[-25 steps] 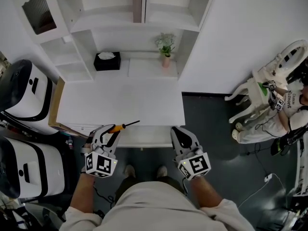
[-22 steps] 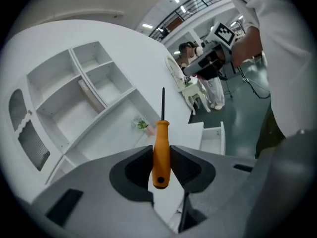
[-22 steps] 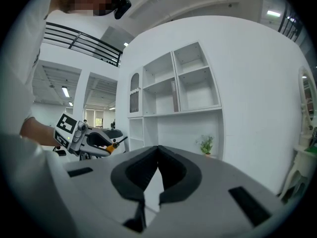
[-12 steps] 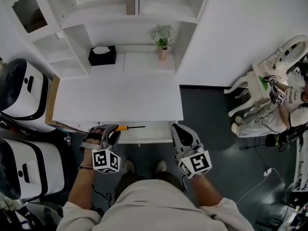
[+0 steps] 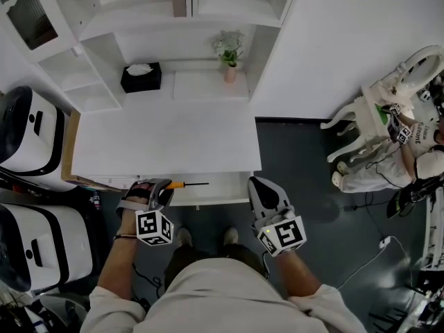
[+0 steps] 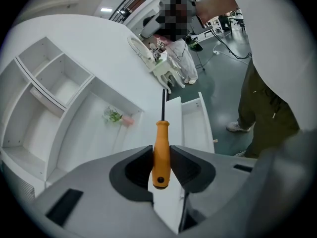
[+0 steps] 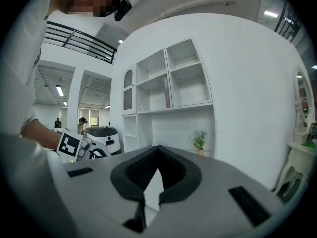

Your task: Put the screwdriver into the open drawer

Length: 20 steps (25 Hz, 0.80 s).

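Note:
A screwdriver (image 5: 182, 184) with an orange handle (image 6: 161, 151) and a thin dark shaft (image 6: 163, 103) is held in my left gripper (image 5: 166, 186), whose jaws are shut on the handle. In the head view it lies level, with its tip pointing right over the open white drawer (image 5: 223, 192) under the desk's front edge. In the left gripper view the drawer (image 6: 196, 123) shows beyond the shaft. My right gripper (image 5: 256, 183) hovers at the drawer's right end; its jaws (image 7: 157, 150) are shut with nothing between them.
The white desk (image 5: 166, 141) carries a black tissue box (image 5: 140, 77) and a small potted plant (image 5: 227, 50) under white shelves. White machines (image 5: 31, 141) stand at the left. A white chair (image 5: 374, 127) and a seated person are at the right, on dark floor.
My left gripper has sunk and rolled. The screwdriver, earlier slanted up over the desk edge, now lies level over the drawer. The right gripper has hardly moved.

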Tool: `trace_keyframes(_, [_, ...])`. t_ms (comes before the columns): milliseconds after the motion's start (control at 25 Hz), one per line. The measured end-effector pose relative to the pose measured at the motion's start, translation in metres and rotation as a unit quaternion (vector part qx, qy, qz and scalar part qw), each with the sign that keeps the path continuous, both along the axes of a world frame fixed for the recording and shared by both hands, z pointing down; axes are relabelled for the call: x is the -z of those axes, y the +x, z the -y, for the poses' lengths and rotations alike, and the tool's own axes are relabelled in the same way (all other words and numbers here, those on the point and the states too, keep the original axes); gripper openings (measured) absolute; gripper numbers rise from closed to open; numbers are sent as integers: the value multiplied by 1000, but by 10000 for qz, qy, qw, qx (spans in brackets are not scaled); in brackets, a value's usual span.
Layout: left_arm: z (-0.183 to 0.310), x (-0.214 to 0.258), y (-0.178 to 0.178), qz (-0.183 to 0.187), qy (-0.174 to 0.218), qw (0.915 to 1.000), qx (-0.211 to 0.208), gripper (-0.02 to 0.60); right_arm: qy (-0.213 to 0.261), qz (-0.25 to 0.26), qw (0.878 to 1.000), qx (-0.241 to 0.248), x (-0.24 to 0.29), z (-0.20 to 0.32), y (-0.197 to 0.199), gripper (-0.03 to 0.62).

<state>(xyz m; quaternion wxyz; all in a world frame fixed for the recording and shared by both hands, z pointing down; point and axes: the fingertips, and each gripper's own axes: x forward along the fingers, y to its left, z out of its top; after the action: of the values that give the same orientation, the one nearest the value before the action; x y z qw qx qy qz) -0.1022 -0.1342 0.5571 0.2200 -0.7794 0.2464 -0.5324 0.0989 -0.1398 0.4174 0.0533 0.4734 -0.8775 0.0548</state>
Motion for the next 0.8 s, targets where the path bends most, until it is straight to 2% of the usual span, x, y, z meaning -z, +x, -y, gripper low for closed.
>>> trace_keyframes(400, [13,-70,2,69,-634,9980,-16,109,-86,-114,9999,-77,-6,2,8,3])
trace_keyframes(800, [19,-154,-3,221,-1391,9900,59,109,-175,-247,9994,-136,-12,3,12,3])
